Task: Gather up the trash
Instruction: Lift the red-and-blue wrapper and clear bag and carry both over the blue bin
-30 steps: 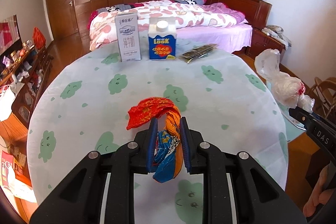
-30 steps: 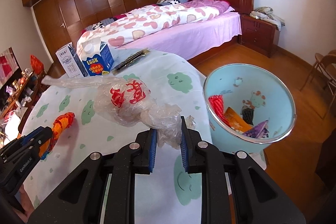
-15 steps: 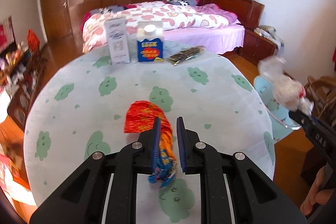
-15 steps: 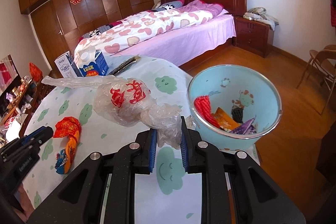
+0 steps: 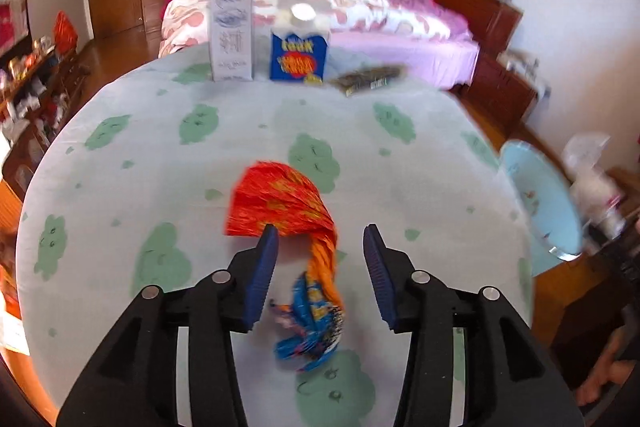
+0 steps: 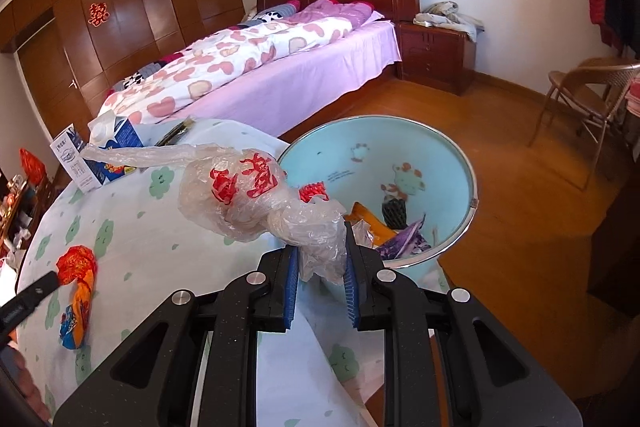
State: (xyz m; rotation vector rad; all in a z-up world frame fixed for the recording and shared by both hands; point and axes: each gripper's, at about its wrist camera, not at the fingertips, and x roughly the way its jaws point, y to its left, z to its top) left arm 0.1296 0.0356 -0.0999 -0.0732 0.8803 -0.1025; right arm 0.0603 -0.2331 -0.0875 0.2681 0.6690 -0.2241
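Note:
A twisted orange, red and blue snack wrapper (image 5: pixel 298 251) lies on the round table (image 5: pixel 224 155), also seen in the right wrist view as the wrapper (image 6: pixel 78 287). My left gripper (image 5: pixel 320 243) straddles it; its jaws are opening and the pads stand clear of the wrapper. My right gripper (image 6: pixel 320 259) is shut on a crumpled clear plastic bag with red print (image 6: pixel 256 199), held over the table's edge beside the light blue bin (image 6: pixel 444 163). The bin holds several wrappers.
A white carton (image 5: pixel 231 33), a blue carton (image 5: pixel 299 53) and a dark flat packet (image 5: pixel 368 79) stand at the table's far side. Beyond is a bed (image 6: pixel 256 75). A chair (image 6: pixel 588 99) stands at the right. A cluttered shelf (image 5: pixel 28 83) is left of the table.
My left gripper's jaws have parted and let go of the orange wrapper, which now rests on the table. My right gripper carried the plastic bag rightward, closer to the blue bin.

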